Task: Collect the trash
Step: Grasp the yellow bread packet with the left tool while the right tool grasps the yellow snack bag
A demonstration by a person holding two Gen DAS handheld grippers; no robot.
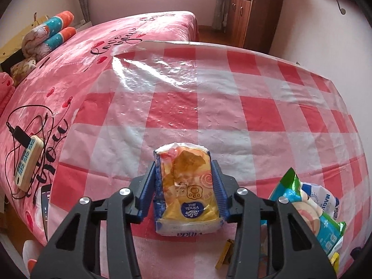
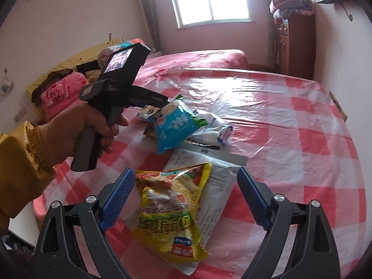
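Note:
My left gripper [image 1: 184,174] is shut on a yellow Vinda tissue pack [image 1: 186,193], held just above the red-and-white checked table cover [image 1: 232,107]. In the right wrist view the left gripper's body [image 2: 121,88] shows in a hand, its tips hidden behind a blue-green snack wrapper [image 2: 174,125]. My right gripper [image 2: 186,186] is open, its blue pads either side of a yellow snack bag [image 2: 167,214] lying on a white packet [image 2: 216,186]. A white crumpled wrapper [image 2: 216,130] lies beyond.
Blue-green and white wrappers [image 1: 309,211] and a small gold wrapper [image 1: 224,255] lie at the right in the left wrist view. A pink bed [image 1: 69,69] with a power strip [image 1: 28,160], cables and a phone [image 1: 45,209] is on the left. A wooden cabinet [image 2: 295,44] stands behind.

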